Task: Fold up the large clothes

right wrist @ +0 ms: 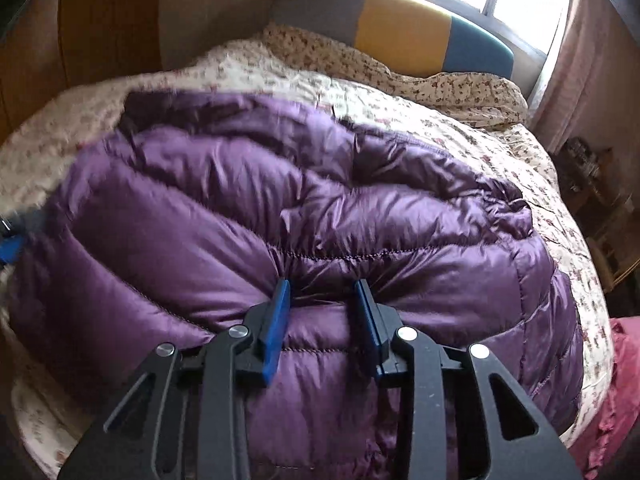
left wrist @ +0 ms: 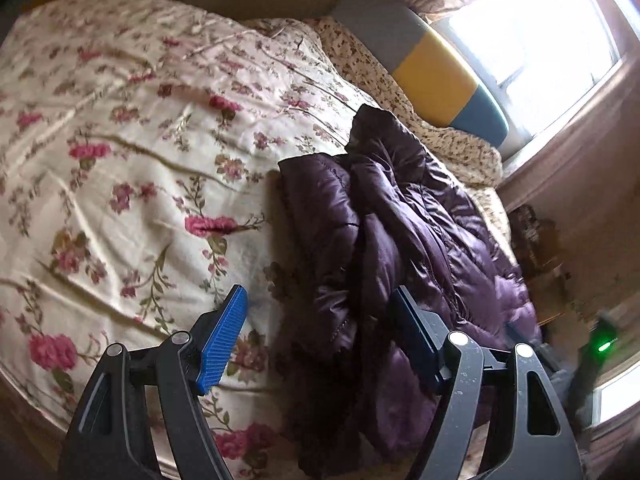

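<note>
A bed covered by a floral bedspread [left wrist: 120, 152] fills both views, with a grey, yellow and blue headboard [right wrist: 400, 24] and a bright window [left wrist: 532, 40] at 1 o'clock. The purple puffer jacket [right wrist: 280, 208] is seen bunched on the bedspread, toward 3 o'clock in the left wrist view. The left gripper [left wrist: 316, 320] is held wide above the jacket's near edge, nothing being caught between its 2 blue pads [left wrist: 224, 336]. The right gripper [right wrist: 322, 300] is narrowed around a quilted fold of the jacket, which is pinched at 6 o'clock of the garment.
</note>
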`<state>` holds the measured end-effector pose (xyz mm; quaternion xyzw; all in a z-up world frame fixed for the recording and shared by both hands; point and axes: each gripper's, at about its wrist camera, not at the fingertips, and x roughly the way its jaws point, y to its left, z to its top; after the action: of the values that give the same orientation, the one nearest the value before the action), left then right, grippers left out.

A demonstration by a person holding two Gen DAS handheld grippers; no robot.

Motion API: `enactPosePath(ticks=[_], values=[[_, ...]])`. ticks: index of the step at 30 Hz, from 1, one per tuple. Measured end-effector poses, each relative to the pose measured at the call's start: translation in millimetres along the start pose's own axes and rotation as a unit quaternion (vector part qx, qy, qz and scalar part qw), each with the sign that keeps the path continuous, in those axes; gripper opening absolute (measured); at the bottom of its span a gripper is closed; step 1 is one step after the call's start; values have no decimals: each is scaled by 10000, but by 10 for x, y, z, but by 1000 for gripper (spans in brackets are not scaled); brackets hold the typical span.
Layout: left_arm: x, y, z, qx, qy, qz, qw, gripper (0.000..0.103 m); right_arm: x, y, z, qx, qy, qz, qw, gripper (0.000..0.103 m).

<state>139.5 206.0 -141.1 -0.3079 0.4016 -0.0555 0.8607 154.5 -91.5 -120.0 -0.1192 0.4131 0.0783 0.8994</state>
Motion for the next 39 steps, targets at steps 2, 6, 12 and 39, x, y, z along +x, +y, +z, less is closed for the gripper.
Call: enactPosePath(ticks=[2, 6, 12, 39], values=[[-6, -16, 13, 23, 19, -49, 10000, 74, 52, 27, -58, -45, -7, -72, 10000, 33], [25, -83, 16, 171, 108, -91, 9998, 74, 91, 38, -123, -26, -44, -97, 9999, 33], [140, -170, 44, 408, 269, -182, 9986, 74, 98, -2, -162, 37, -102, 4, 9999, 33], [-108, -938, 200, 772, 383, -2265, 9702, 19, 158, -43, -235, 45, -168, 13, 9998, 33]])
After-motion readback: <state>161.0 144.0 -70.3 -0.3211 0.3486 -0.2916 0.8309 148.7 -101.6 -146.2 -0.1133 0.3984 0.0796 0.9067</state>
